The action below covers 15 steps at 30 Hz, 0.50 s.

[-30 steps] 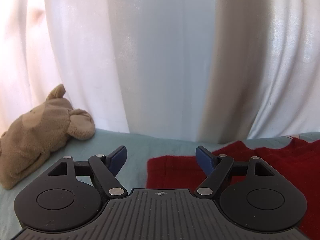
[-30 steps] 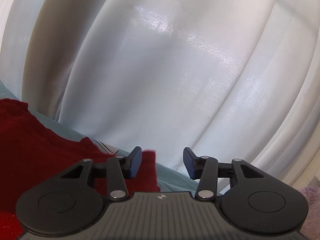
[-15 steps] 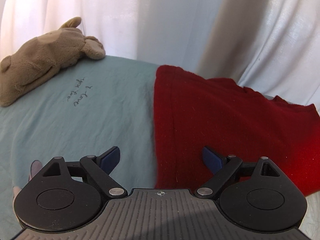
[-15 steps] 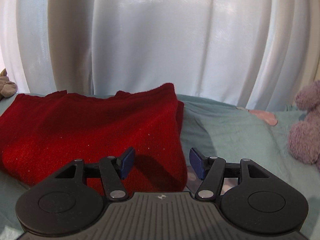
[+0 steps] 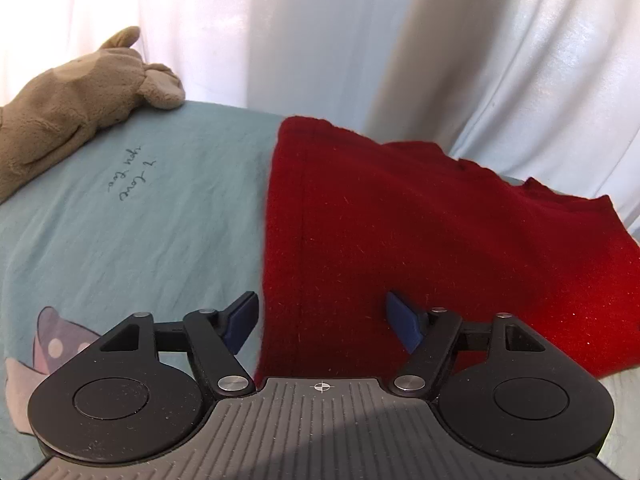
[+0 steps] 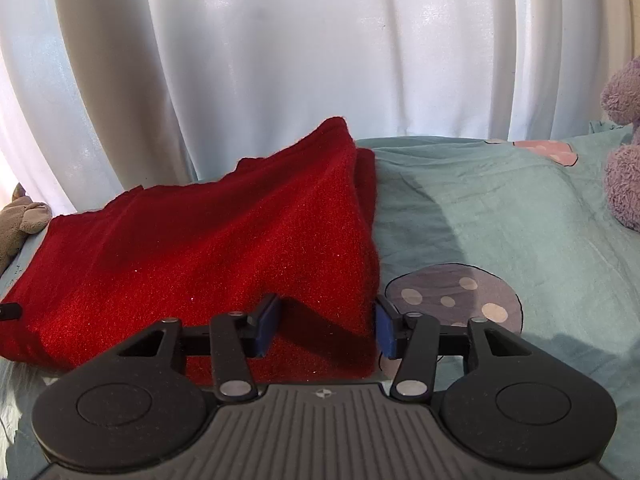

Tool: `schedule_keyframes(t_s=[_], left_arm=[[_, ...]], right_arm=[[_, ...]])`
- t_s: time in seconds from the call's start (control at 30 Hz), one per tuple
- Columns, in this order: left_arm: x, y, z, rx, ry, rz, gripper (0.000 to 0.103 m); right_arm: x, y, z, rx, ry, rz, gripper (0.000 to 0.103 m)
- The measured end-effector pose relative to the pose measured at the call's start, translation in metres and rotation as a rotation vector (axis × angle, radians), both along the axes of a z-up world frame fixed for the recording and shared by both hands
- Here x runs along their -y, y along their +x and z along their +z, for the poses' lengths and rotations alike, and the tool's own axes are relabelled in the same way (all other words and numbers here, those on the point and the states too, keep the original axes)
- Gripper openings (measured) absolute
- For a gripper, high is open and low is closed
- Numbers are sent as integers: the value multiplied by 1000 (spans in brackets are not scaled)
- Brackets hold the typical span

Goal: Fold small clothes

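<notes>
Red knit garment (image 5: 420, 216) lies flat on teal bedsheet (image 5: 152, 216), roughly folded, its far edge near the white curtain (image 5: 320, 32). In right wrist view the same red garment (image 6: 208, 248) shows a raised folded ridge along its right side, with the curtain (image 6: 320, 48) behind.

Left gripper (image 5: 322, 322) sits low at the garment's left near edge, jaws spread wide: left blue pad over the sheet just beside the cloth edge, right pad over the red fabric. Nothing pinched.

Right gripper (image 6: 325, 330) at the garment's right near corner, jaws spread, straddling the folded edge; left pad on red cloth, right pad at the cloth's outer edge over the sheet (image 6: 520, 208). Contact with the fabric is hard to tell, but not clamped.

Tan plush toy (image 5: 76, 92) lies on the sheet at far left, well apart from the garment. Purple plush toy (image 6: 624, 152) at far right edge. Sheet has handwriting print (image 5: 130, 174) and mushroom prints (image 6: 452, 296).
</notes>
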<state>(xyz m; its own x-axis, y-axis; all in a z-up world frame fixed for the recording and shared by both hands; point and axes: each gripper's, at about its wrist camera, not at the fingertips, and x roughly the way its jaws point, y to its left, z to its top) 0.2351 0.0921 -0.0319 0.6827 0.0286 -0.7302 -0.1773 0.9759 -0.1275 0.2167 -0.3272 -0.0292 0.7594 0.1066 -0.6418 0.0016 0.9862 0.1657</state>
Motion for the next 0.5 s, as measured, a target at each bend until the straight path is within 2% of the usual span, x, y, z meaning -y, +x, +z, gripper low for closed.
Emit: schedule_keyframes(t_s=[0.03, 0.1, 0.17, 0.2, 0.27, 0.33, 0.5], left_arm=[[0, 1, 0, -4, -6, -7, 65], [2, 2, 0, -3, -4, -14, 60], [4, 2, 0, 0, -5, -31, 46], [5, 2, 1, 3, 2, -29, 44], [4, 2, 3, 10, 17, -28, 24], [0, 1, 6, 15, 13, -23, 13], [-12, -5, 17, 44, 8, -21, 12]], right_arm=[[0, 2, 0, 2, -4, 6, 37], [-3, 3, 0, 11, -19, 18, 28], [-4, 2, 1, 20, -31, 24, 21], [-5, 2, 2, 26, -37, 22, 17], [-5, 1, 4, 38, -44, 24, 16], [-6, -2, 7, 53, -54, 24, 16], [-8, -8, 15, 91, -68, 20, 15]])
